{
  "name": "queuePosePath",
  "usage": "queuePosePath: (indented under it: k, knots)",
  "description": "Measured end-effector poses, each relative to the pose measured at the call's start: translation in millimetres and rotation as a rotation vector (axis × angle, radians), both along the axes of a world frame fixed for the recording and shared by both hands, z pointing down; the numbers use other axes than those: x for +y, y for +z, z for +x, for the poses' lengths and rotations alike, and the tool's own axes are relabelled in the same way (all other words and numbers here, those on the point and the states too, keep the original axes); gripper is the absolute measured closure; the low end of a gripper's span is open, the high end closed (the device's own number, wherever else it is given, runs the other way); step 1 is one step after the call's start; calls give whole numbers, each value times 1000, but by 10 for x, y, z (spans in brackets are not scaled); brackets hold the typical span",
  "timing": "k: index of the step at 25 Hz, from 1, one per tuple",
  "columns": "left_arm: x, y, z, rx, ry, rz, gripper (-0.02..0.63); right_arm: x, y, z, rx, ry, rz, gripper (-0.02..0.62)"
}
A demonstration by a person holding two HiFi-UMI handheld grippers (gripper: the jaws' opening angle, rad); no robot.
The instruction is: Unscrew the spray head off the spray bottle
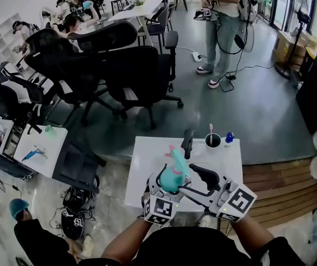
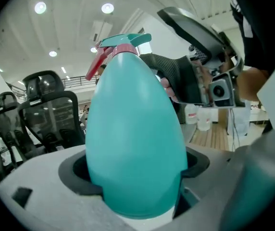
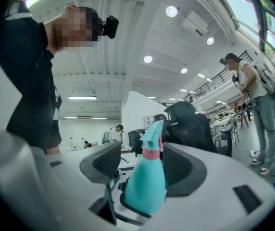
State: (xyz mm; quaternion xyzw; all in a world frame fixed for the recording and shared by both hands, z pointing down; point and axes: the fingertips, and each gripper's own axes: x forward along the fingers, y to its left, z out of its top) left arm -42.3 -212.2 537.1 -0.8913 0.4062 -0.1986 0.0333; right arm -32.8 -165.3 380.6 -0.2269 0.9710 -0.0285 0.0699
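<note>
Left gripper view shows the left gripper point(image 2: 136, 170) with its fingers clamped on the belly of the teal spray bottle point(image 2: 132, 119), held over the counter's point(image 1: 147, 165) near side. The right gripper's point(image 3: 144, 166) fingers stand wide apart around the spray head point(image 3: 153, 129), not touching. They should probably close squarely on the pink collar point(image 3: 152, 153), clear of the trigger, then twist.

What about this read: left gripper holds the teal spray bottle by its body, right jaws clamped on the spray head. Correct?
Not quite. The right gripper is not clamped: the right gripper view shows its jaws wide apart, clear of the spray head. The left gripper does hold the teal spray bottle by its body.
</note>
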Motion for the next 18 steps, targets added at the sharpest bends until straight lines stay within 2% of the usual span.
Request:
queuePosePath:
  k: [4, 8, 14, 18]
  knots:
    - [-67, 47, -56, -74, -72, 34, 144, -118, 97, -53, -12, 65, -107, 333]
    - [-74, 43, -51, -118, -106, 74, 144, -193, 160, -69, 1, 110, -163, 354]
    - [-45, -7, 0, -144, -101, 110, 144, -253, 170, -26, 17, 171, -165, 449]
    - [-10, -49, 50, -105, -58, 103, 144, -219, 102, -34, 26, 154, -126, 459]
